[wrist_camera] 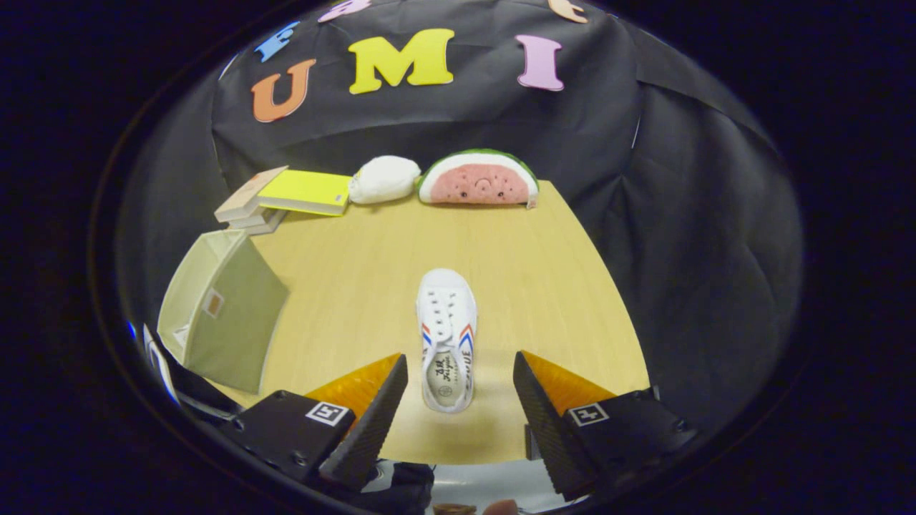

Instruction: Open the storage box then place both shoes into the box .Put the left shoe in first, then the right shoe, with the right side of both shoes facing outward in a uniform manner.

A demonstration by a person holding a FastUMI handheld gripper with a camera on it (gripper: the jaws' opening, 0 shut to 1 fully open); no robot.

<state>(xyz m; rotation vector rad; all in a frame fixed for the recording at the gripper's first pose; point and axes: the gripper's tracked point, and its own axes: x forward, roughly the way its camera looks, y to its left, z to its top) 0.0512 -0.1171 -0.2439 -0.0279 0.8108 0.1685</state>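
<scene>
- Tongs [460,390] apart, holding nothing, hovering over the near part of the desk [544,286].
- One white canvas shoe [446,337] lies on the desk, heel between the tong fingers, toe pointing far; not touched by either finger.
- Beige fabric storage box [223,315] sits at the left, near edge of the desk, well apart from the shoe; appears opened, lid flap up, inside mostly hidden.
- Something white shows low at the box mouth; can't tell if it's the other shoe.
- Far end: stacked books [286,197], a white plush [385,179], a watermelon plush [478,179].
- Progress guess: box step likely done, this shoe not yet gripped or boxed; grasp, carry and orienting remain.
</scene>
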